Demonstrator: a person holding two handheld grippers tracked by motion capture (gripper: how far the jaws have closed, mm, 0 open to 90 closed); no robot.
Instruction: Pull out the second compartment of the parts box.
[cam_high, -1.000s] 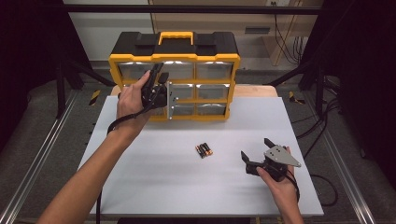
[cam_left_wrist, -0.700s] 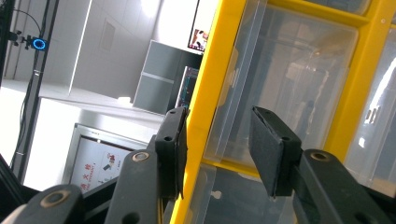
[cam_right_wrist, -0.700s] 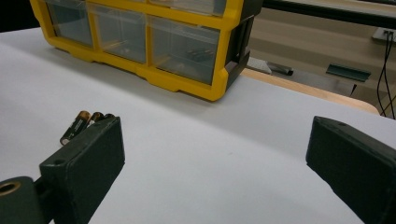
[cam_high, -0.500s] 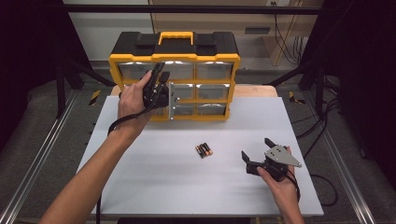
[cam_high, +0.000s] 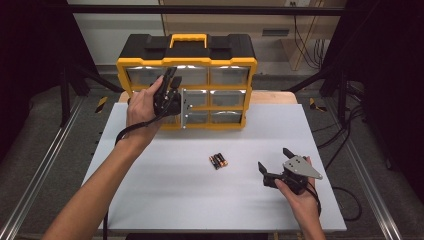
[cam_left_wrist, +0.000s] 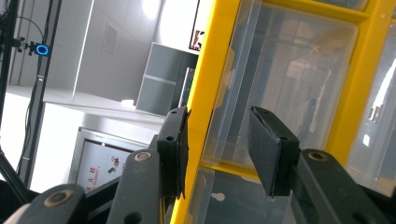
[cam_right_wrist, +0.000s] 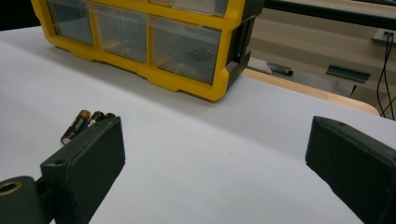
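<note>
A yellow and black organizer (cam_high: 187, 62) with clear drawers stands at the back of the white table (cam_high: 165, 200). My left gripper (cam_high: 170, 78) is held up against its left front. In the left gripper view the gripper (cam_left_wrist: 219, 149) is open, its jaws standing either side of the yellow frame post (cam_left_wrist: 205, 93) and the edge of a clear drawer (cam_left_wrist: 289, 84). A few batteries (cam_high: 218, 160) lie together mid-table. My right gripper (cam_high: 273, 158) hovers open to their right; in the right gripper view (cam_right_wrist: 215, 154) the batteries (cam_right_wrist: 86, 122) lie beyond its left jaw and the organizer (cam_right_wrist: 187, 84) stands farther off.
A wooden edge (cam_high: 272, 97) shows behind the white table at the right. Metal rails (cam_high: 40, 170) run along both sides of the table, and cables (cam_high: 350, 150) hang off the right.
</note>
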